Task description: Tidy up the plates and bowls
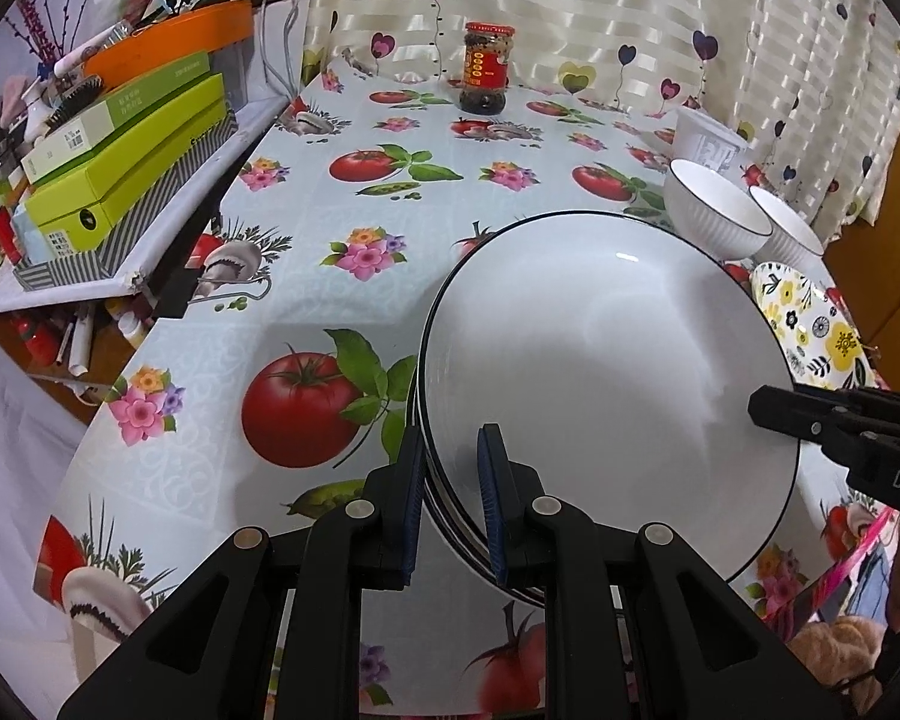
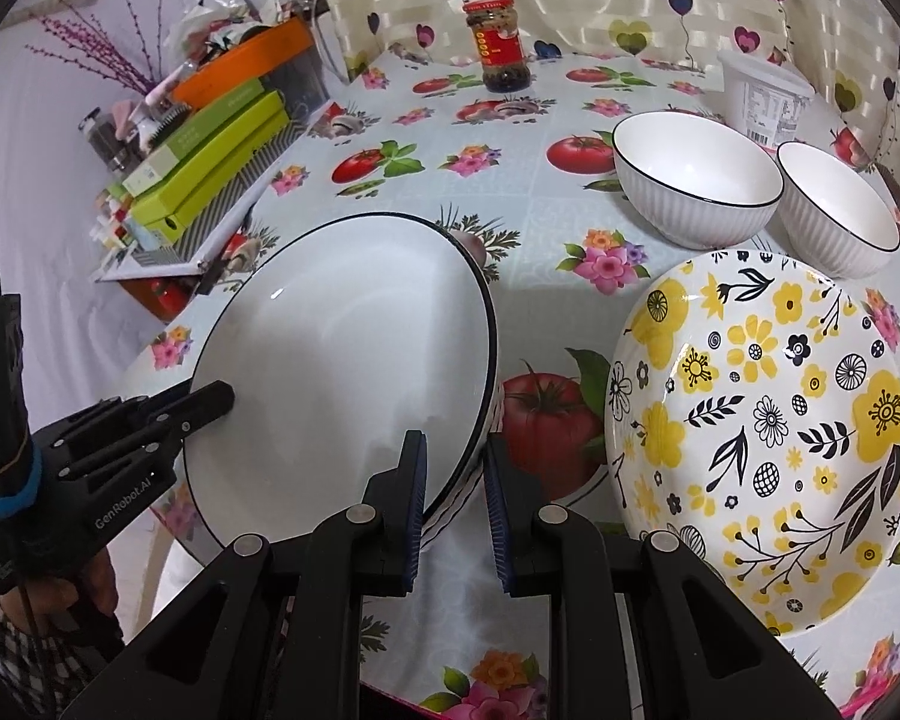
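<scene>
A large white plate with a black rim (image 1: 600, 372) (image 2: 342, 360) is held between both grippers above the tablecloth. My left gripper (image 1: 453, 498) is shut on its left edge. My right gripper (image 2: 455, 504) is shut on its right edge; it shows in the left wrist view (image 1: 810, 420), and the left gripper shows in the right wrist view (image 2: 198, 408). A yellow flowered plate (image 2: 768, 432) (image 1: 810, 324) lies to the right. Two white ribbed bowls (image 2: 690, 186) (image 2: 840, 210) stand behind it, also in the left wrist view (image 1: 714, 210) (image 1: 786, 228).
A sauce jar (image 1: 486, 69) (image 2: 501, 45) stands at the table's (image 1: 306, 312) far side by the curtain. A white tub (image 2: 762, 102) stands far right. Green boxes (image 1: 132, 150) and an orange tray (image 1: 174, 42) crowd a side shelf on the left.
</scene>
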